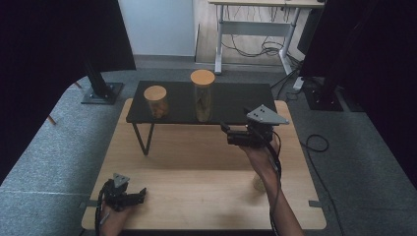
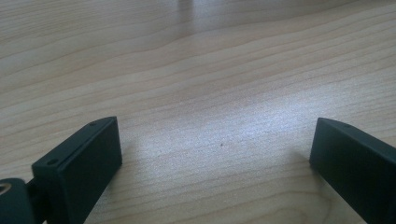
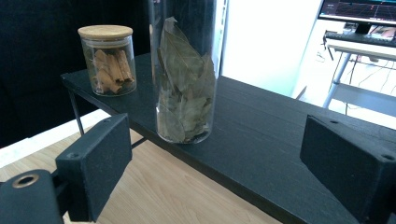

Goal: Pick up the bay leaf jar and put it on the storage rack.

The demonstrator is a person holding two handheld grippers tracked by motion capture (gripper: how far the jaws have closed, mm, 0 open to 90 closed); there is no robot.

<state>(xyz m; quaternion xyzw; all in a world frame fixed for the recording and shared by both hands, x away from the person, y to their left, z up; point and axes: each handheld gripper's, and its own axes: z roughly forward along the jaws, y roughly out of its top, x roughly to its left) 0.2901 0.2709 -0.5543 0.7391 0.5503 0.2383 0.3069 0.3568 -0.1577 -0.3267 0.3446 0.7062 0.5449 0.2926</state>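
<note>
right tool (image 1: 227, 132): held up level with the black shelf (image 1: 231, 101), jaws spread wide and empty, aimed at the tall jar; looks like it's lining up to grab it around the glass
tall jar (image 3: 187, 74): bay leaves inside, standing upright near the shelf's front edge, middle of the shelf; wooden lid on in the high view; easy spot to reach from the front
short jar (image 3: 108, 60): cinnamon sticks, bamboo lid, sits well to the side of the tall one; far enough apart that the jaws shouldn't bump it, I'd guess
left tool (image 1: 140, 195): parked low over the worktop (image 2: 196, 84) near the person's edge, jaws apart, nothing between them; just waiting out of the way
count: two jars, two lids, one shelf, two tools
</note>
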